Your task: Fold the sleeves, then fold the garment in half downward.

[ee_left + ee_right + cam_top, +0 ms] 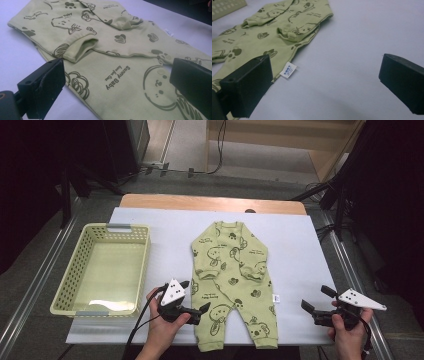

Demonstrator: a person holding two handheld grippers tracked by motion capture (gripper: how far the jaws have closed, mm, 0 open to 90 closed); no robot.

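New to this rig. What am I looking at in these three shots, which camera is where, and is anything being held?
There is no robot arm here. A person holds a two-jaw hand gripper in each hand: the left gripper and the right gripper.

The high view comes from a fixed camera above the person's side of the table, looking forward and down. The other two come from cameras riding on the grippers, so the black blocks rising from the bottom of each are that gripper's own jaws.

On the white table cover lies a green printed baby romper, spread flat with its sleeves folded in. An empty yellow basket sits to its left.

Nothing is held. Both grippers are open: the left sits at the romper's leg edge, the right beside its white tag.
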